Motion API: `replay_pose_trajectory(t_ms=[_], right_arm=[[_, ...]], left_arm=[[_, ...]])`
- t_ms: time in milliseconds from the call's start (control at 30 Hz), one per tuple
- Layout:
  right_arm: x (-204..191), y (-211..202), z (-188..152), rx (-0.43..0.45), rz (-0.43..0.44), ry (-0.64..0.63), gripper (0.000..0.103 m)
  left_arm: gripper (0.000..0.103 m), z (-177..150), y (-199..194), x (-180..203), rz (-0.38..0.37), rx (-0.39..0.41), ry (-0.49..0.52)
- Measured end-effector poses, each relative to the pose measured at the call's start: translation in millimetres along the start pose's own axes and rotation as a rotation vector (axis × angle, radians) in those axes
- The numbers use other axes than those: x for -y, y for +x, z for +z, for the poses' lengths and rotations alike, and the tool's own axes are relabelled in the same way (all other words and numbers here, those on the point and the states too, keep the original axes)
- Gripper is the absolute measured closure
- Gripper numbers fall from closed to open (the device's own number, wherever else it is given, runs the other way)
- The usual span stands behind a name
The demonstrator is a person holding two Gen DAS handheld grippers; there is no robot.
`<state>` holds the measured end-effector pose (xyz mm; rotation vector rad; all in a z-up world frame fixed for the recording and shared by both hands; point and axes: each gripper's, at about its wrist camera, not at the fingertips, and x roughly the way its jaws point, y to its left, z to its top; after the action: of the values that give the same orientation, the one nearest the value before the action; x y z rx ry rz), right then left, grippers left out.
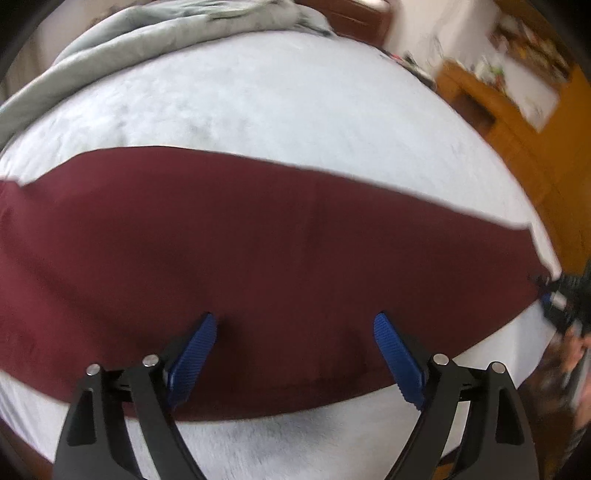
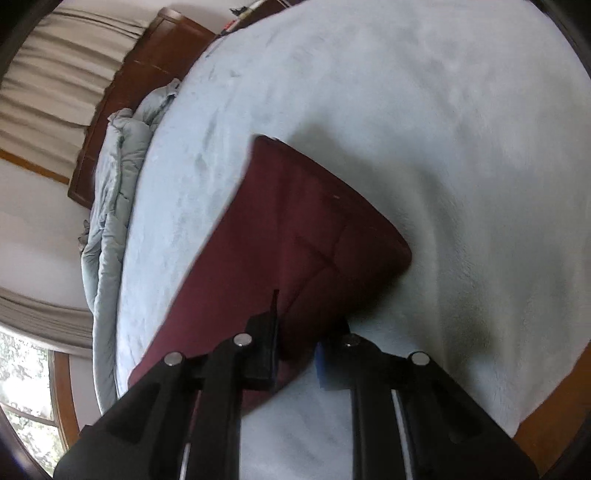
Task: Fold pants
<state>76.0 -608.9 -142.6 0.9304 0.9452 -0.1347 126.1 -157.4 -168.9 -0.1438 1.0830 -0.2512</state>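
Maroon pants (image 1: pixel 258 258) lie flat across the pale bed (image 1: pixel 277 103), spread lengthwise as one long band; legs appear already laid together, though the layers cannot be told apart. Left tool (image 1: pixel 293 326) hovers over the near edge at mid-length, blue pads spread wide, cloth beneath them but not pinched. Right tool (image 2: pixel 295 347) has its pads pressed together on one end of the pants, the fabric edge caught between them. Judgement: early-to-middle stage. Garment is laid out and one end gripped; the lengthwise fold-over, end to end, is not yet done. Grey duvet (image 1: pixel 147 26) bunched at far side.
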Motion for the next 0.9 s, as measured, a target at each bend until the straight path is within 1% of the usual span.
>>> replay_pose_trajectory(t_ms=[33,67,100,133,167,233,300,333,400,467,567,633,667,733,800,900], right_arm=[[-4,-1,1,0.003,-0.005,-0.011,0.089],[-5,2,0,-0.008,-0.043,-0.027,0.089],[-6,10,-1,-0.028,-0.091,-0.04,0.088],[-6,18,-4,-0.043,-0.117,-0.051,0.088],[-5,20,-6,-0.044,-0.129,-0.048,0.088],[-14,13,-3,-0.034,-0.133,-0.047,0.088],[-32,3,-2,-0.003,-0.116,-0.077,0.088],[-42,-4,-3,0.01,-0.105,-0.1,0.088],[-70,-18,-6,0.046,-0.089,-0.177,0.088],[-102,-29,-13,0.076,-0.047,-0.252,0.088],[-154,-33,-23,0.098,0.004,-0.362,0.087],[-190,-31,-39,0.094,0.047,-0.429,0.087],[-208,-27,-47,0.084,0.065,-0.458,0.087],[-237,-18,-68,0.061,0.074,-0.526,0.087],[-267,-5,-91,0.047,0.085,-0.599,0.087],[-298,15,-119,0.003,0.088,-0.679,0.087]], left_arm=[[0.015,1,-6,-3,-0.015,0.028,-0.011],[0.015,1,-3,-7,0.005,0.02,-0.006],[0.015,0,12,-13,0.019,-0.043,-0.009],[0.015,-3,20,-10,0.019,-0.054,0.005],[0.011,-6,21,-4,0.023,-0.036,0.047],[0.01,-4,18,5,0.037,-0.041,0.081],[0.01,-2,11,4,0.015,-0.037,0.051],[0.01,-1,7,-3,-0.01,-0.039,0.005],[0.01,3,0,-14,-0.035,-0.034,-0.05],[0.01,5,-11,-25,-0.02,-0.014,-0.079],[0.01,5,-27,-44,-0.015,0.008,-0.128],[0.009,5,-37,-54,-0.004,0.024,-0.156],[0.009,9,-38,-65,-0.001,0.03,-0.167],[0.009,2,-44,-82,0.005,0.038,-0.196],[0.009,-5,-47,-90,-0.001,0.037,-0.23],[0.009,-12,-55,-107,0.002,0.046,-0.282]])
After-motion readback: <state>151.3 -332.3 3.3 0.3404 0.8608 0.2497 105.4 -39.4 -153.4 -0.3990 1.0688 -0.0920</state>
